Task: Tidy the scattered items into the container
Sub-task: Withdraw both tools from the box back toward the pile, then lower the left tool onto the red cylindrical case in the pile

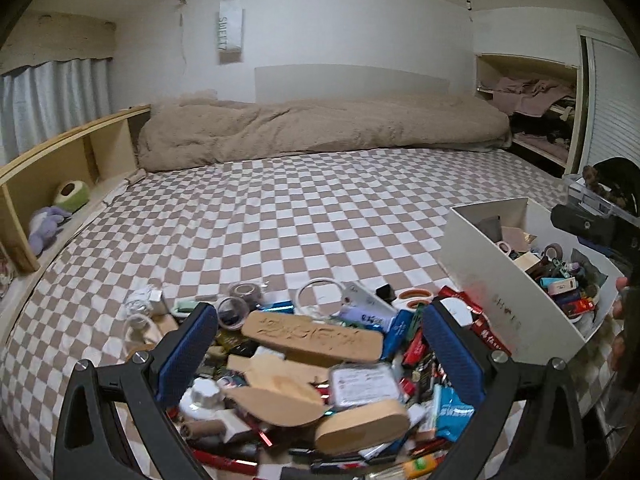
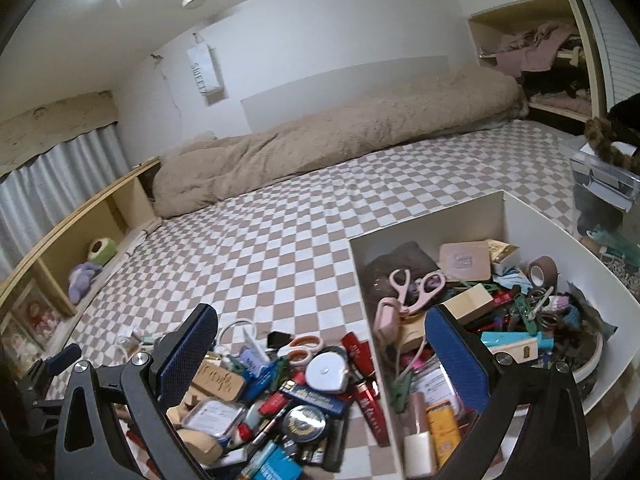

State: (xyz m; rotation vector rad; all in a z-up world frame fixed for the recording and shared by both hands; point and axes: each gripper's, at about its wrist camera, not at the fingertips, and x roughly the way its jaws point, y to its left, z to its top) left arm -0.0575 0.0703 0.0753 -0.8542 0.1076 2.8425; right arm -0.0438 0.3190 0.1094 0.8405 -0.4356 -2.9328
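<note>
- Left wrist view: my left gripper hangs over the pile of scattered items in the lower centre of the frame, its blue-padded fingers spread wide and holding nothing.
- Right wrist view: my right gripper straddles the near wall of the white container, fingers likewise apart and empty; the pile lies lower left of that wall and the container fills the lower right, both on the checked bed.
- Wooden carved block, centre of the left view: rigid and probably light; I judge a grip across its short width, mid-length, the safest.
- Clear flat case, just below the block: smooth plastic, likely slippery; I would take it by its opposite edges.
- Tape roll, at the pile's upper edge: stiff ring, best pinched through the wall.
- White heart-shaped tape measure: rounded and hard, likely to slip from the pads; seat it deep.
- Orange-handled scissors: thin and flat on soft bedding, so I expect to press down to get under them.
</note>
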